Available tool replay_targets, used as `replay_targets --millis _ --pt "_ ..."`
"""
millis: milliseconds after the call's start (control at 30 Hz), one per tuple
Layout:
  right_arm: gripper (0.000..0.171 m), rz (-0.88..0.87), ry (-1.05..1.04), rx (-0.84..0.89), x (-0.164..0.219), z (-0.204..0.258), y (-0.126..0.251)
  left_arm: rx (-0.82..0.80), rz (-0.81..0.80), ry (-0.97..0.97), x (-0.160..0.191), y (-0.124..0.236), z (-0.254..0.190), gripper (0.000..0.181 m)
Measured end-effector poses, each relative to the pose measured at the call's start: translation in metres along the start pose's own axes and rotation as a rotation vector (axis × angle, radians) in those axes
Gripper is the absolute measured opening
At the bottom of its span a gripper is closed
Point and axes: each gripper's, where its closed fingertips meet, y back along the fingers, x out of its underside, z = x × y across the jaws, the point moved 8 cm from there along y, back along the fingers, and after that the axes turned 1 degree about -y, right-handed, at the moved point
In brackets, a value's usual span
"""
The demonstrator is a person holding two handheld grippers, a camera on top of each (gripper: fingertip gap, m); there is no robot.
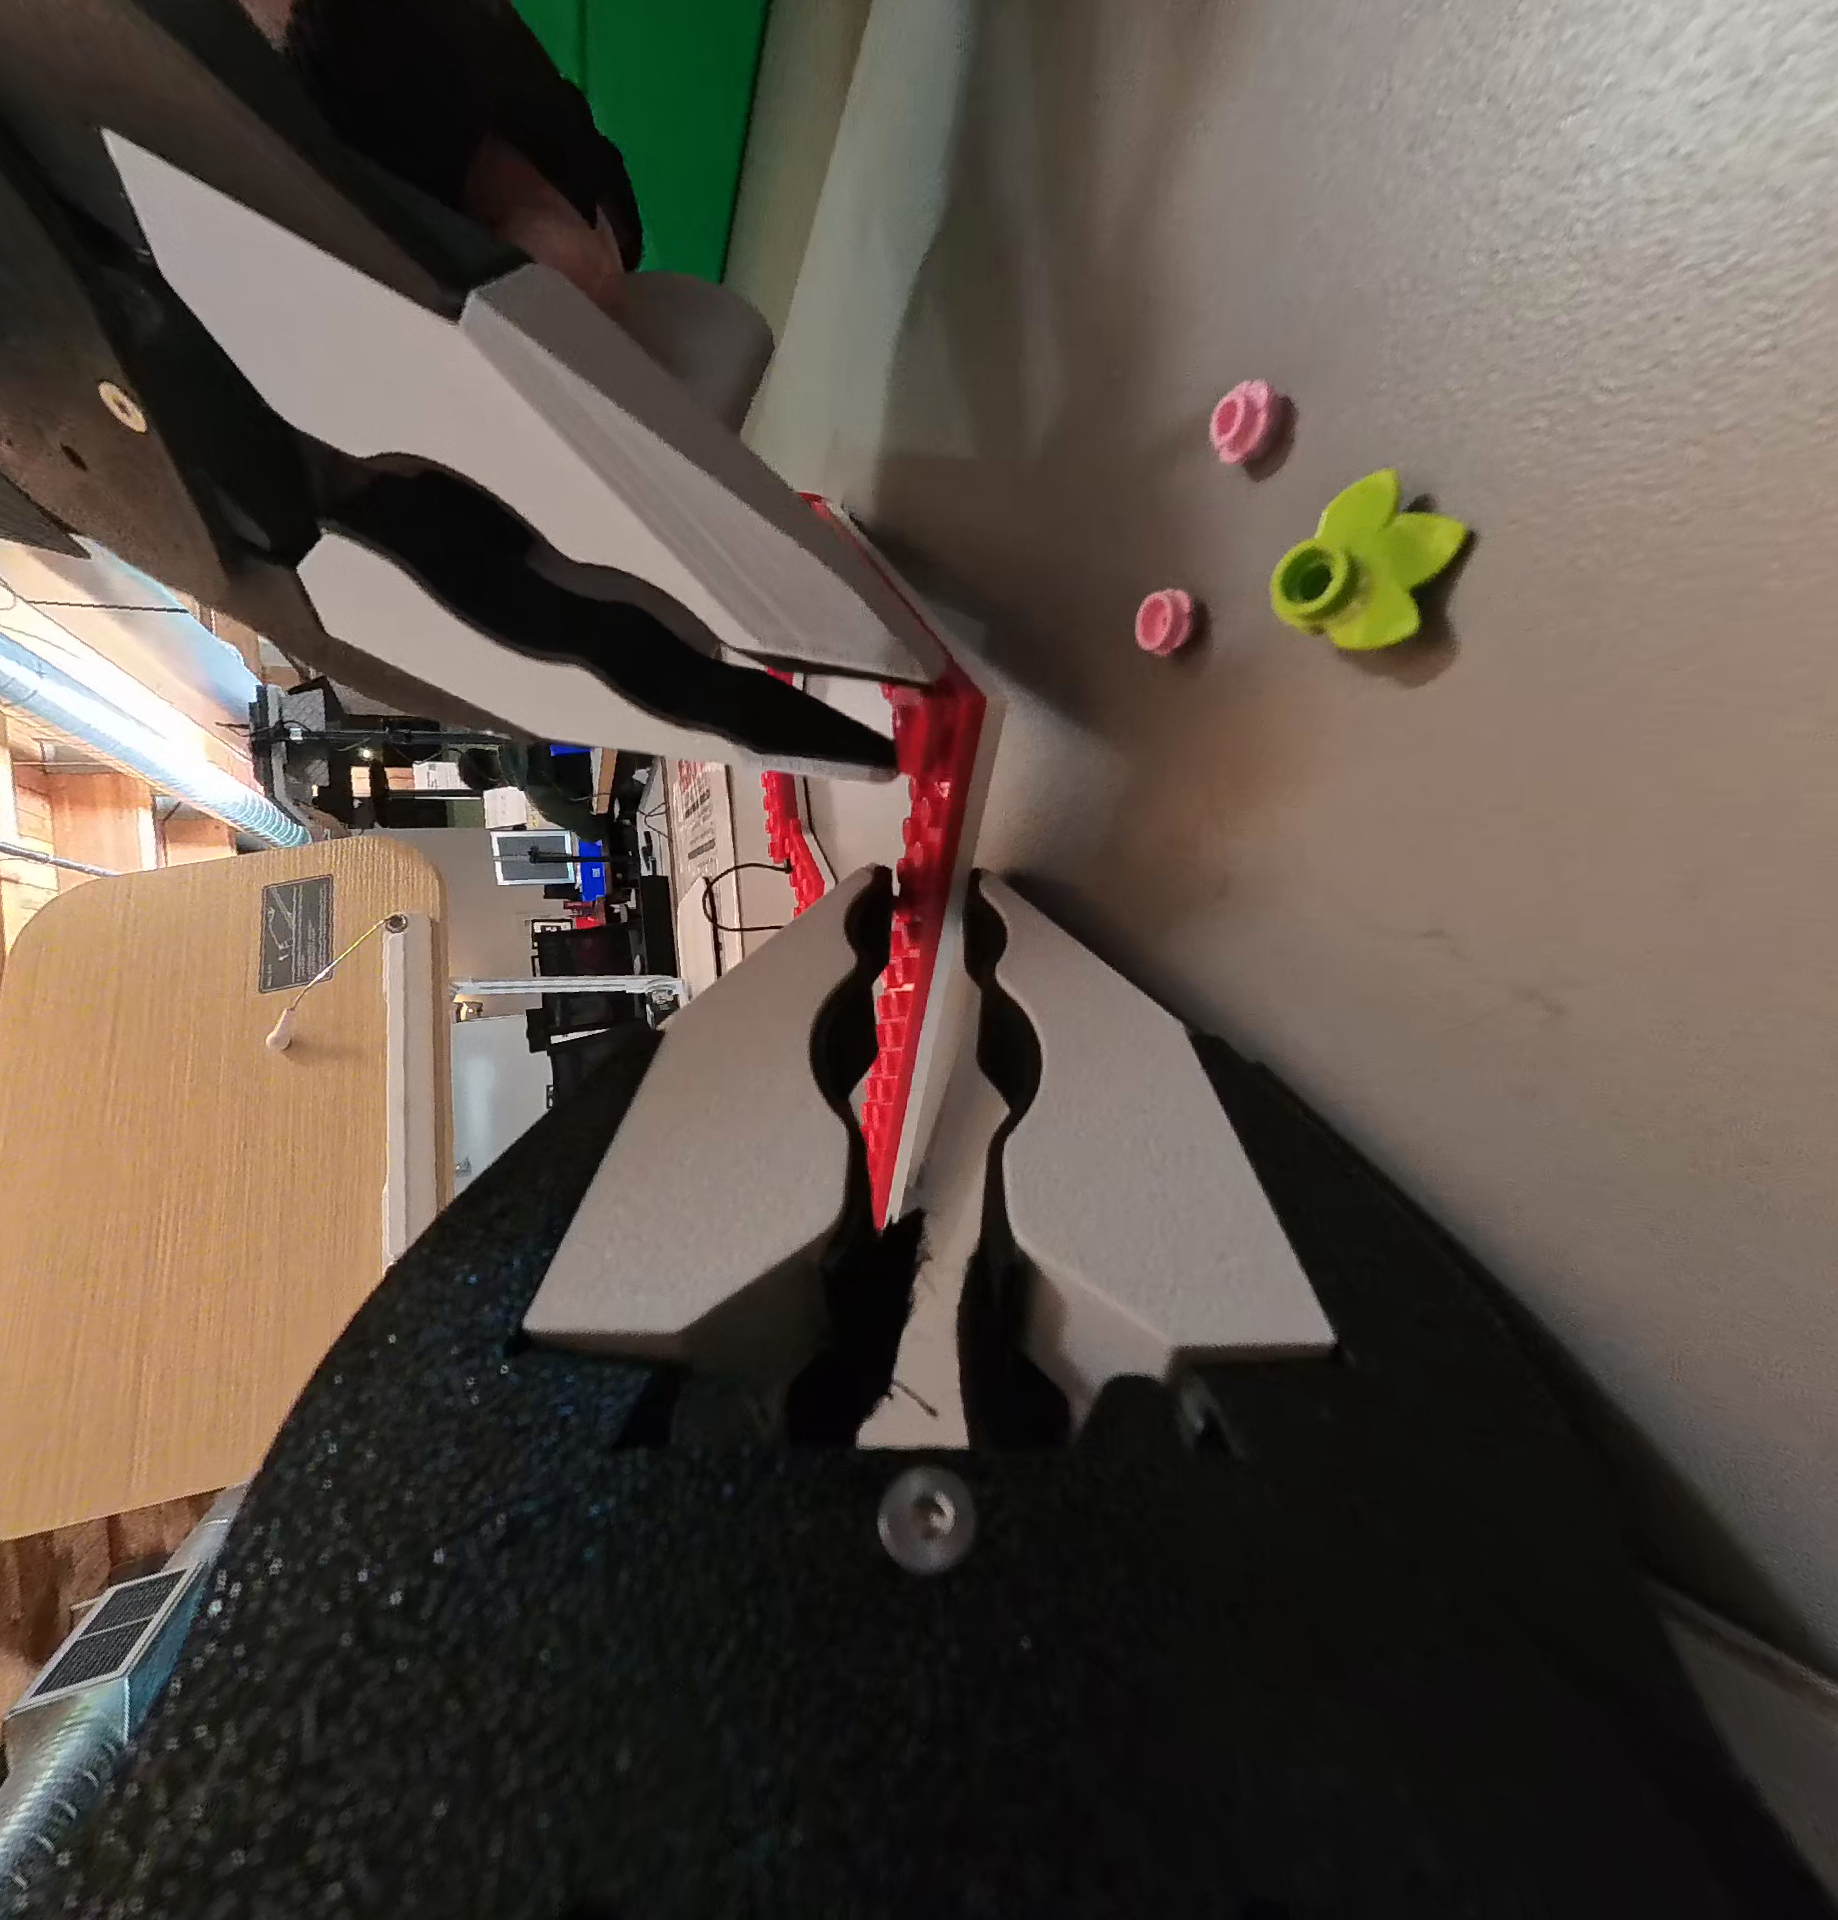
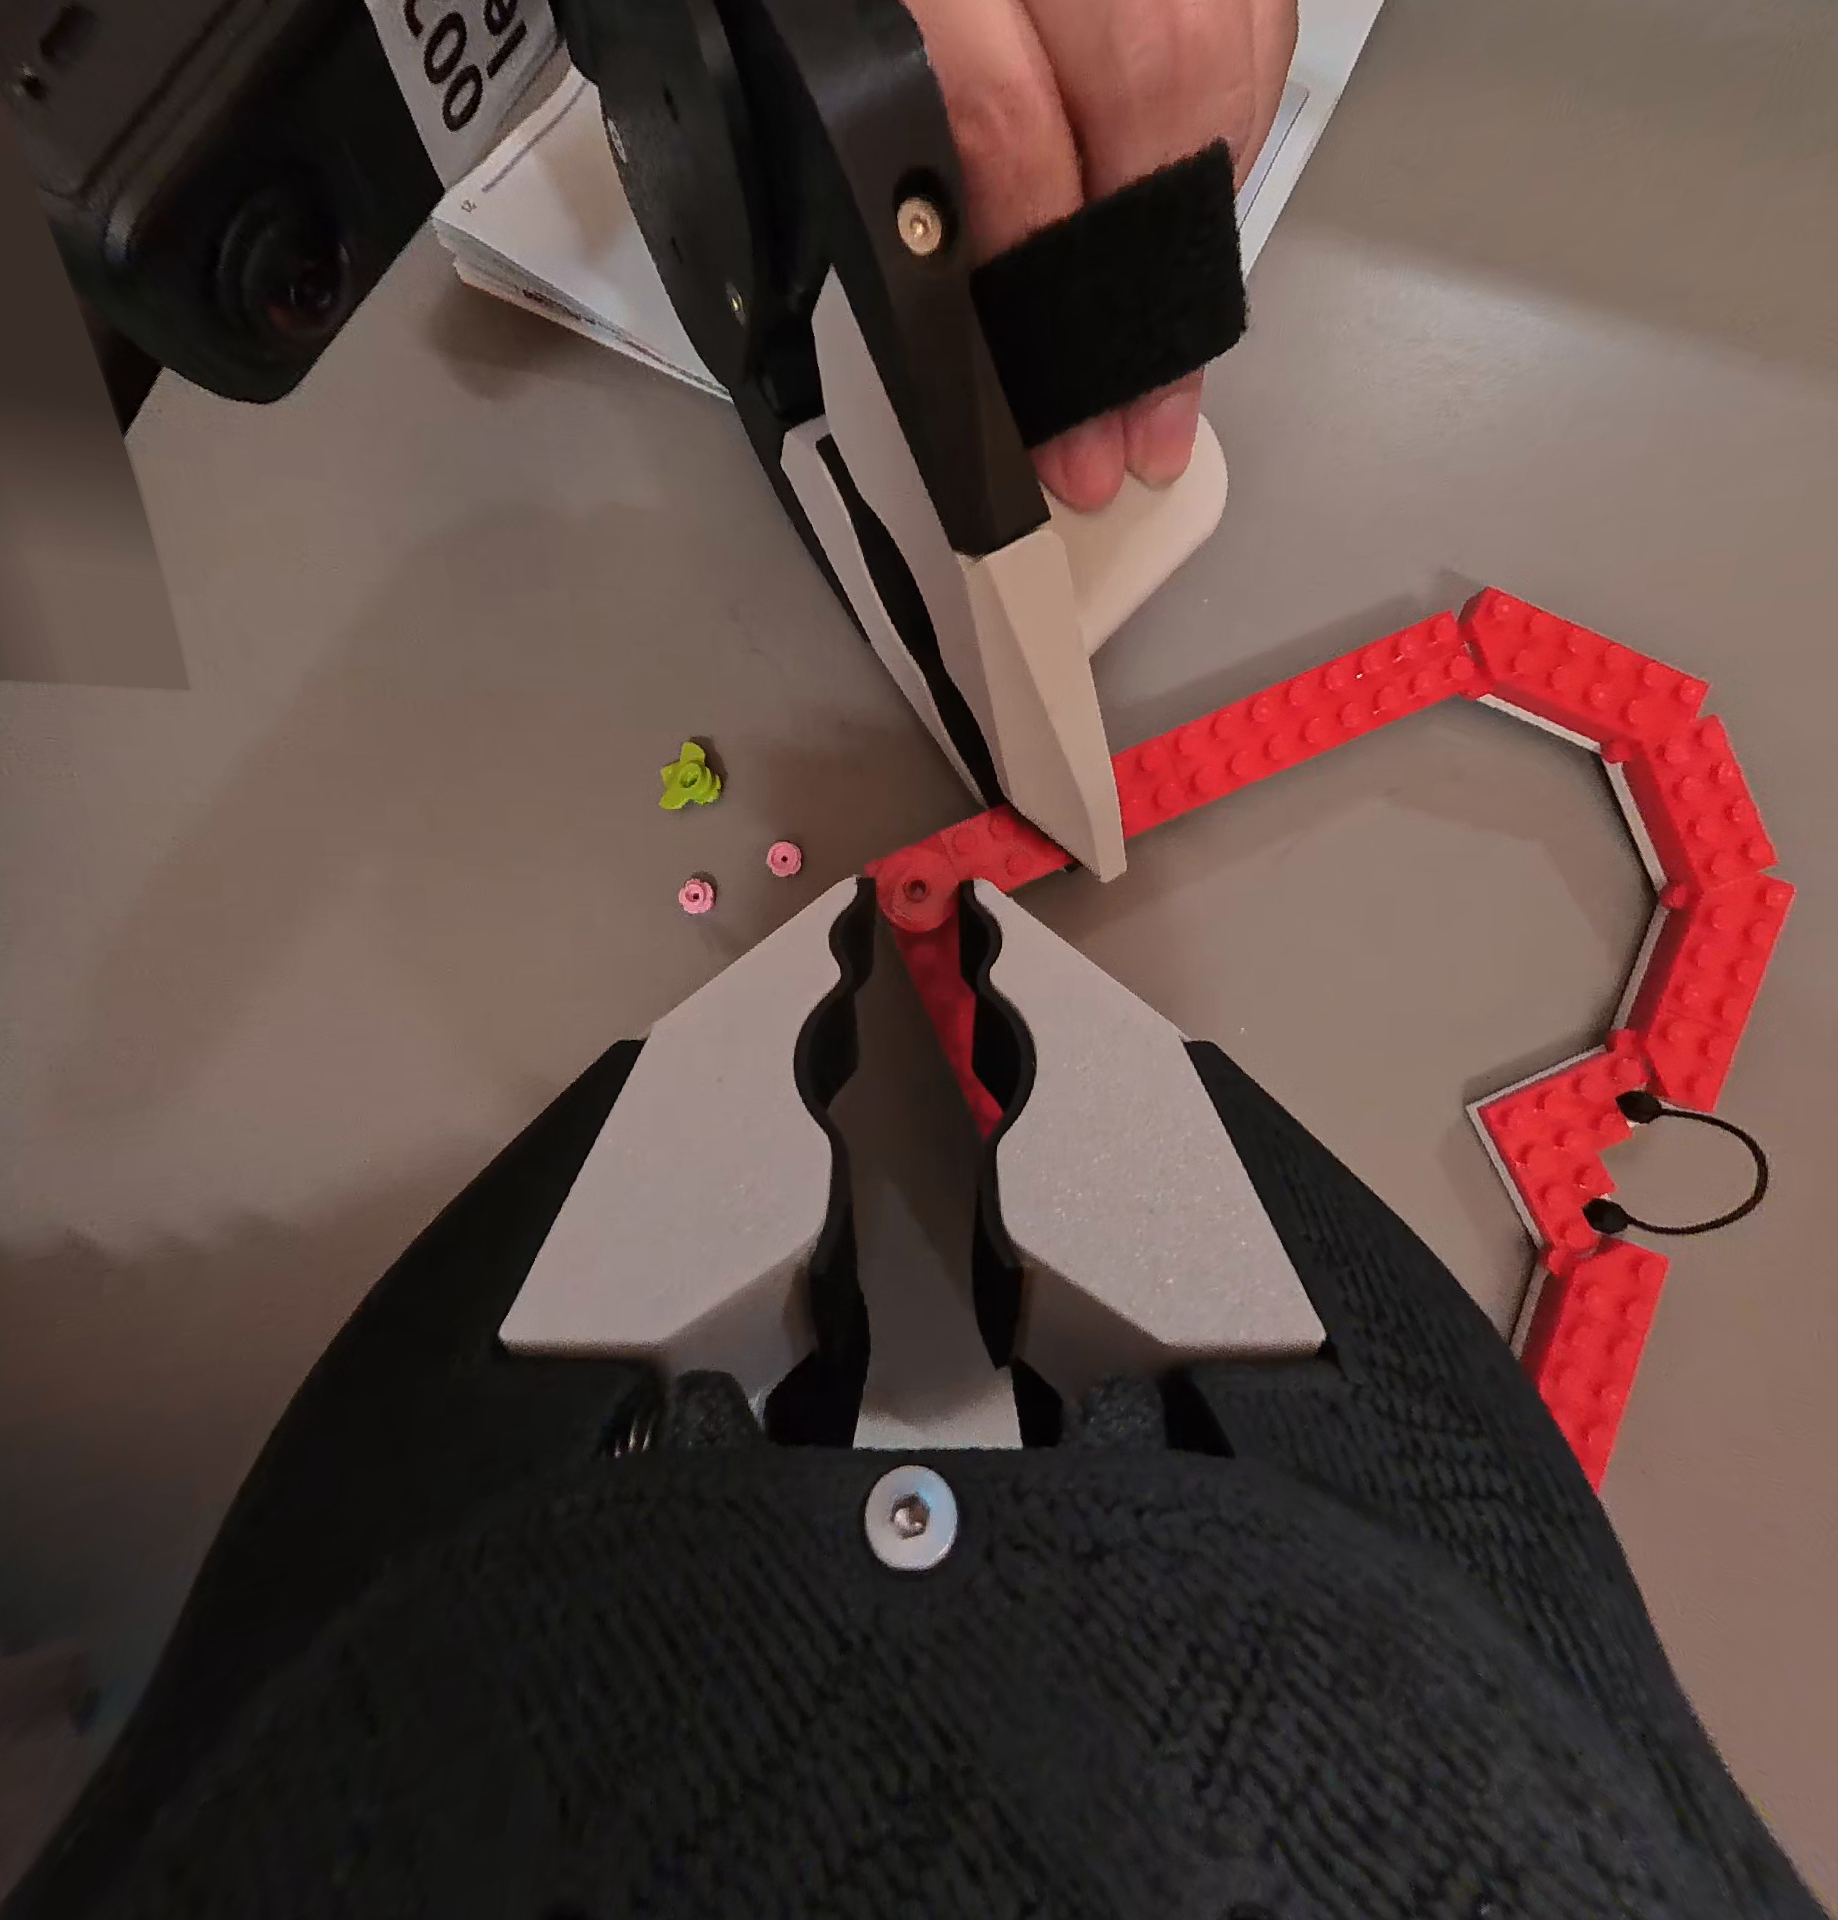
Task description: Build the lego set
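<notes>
Both grippers, left (image 1: 930, 883) and right (image 2: 920, 888), closed on the red chain (image 2: 1299, 717); 2 pink studs (image 2: 738, 876) nearby.

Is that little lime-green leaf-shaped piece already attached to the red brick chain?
No, the lime-green leaf-shaped piece lies loose on the grey table, apart from the red brick chain, near two small pink round pieces.

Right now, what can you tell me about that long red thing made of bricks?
The red studded plastic brick chain is a string of hinged segments with a pale underlayer, bent into a heart-like outline on the grey table. A thin black cord loop hangs off its notch. At its pointed tip, the right gripper and left gripper both pinch it with their fingers.
</notes>
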Motion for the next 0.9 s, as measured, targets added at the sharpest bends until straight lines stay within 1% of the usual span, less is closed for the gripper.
replay_targets --millis 300,400,500,600,700,800,833,900 --pt "0.017 0.005 0.008 -0.002 0.0 0.001 -0.002 0.0 0.0 -0.002 0.0 0.0 0.0 0.011" --pt "0.023 -0.003 0.007 0.007 -0.001 0.001 0.0 0.001 -0.001 0.0 0.0 0.0 0.0 0.011" --pt "0.031 -0.015 -0.006 0.058 -0.003 0.005 0.004 0.0 -0.001 0.006 0.001 0.0 0.0 0.011" --pt "0.044 -0.036 0.024 0.191 -0.005 0.02 0.003 -0.01 -0.004 0.026 0.002 0.001 0.002 0.011" --pt "0.053 -0.038 0.122 0.424 -0.004 0.036 -0.004 -0.023 -0.01 0.064 0.003 0.002 0.006 0.01" --pt "0.05 -0.069 0.199 0.666 -0.006 0.05 -0.006 -0.034 -0.011 0.079 0.004 0.002 0.008 0.01" --pt "0.046 -0.096 0.204 0.716 -0.008 0.055 -0.007 -0.034 -0.011 0.078 0.004 0.002 0.008 0.01" --pt "0.04 -0.174 0.11 0.788 -0.013 0.06 -0.005 -0.033 -0.009 0.07 0.004 0.002 0.007 0.01"
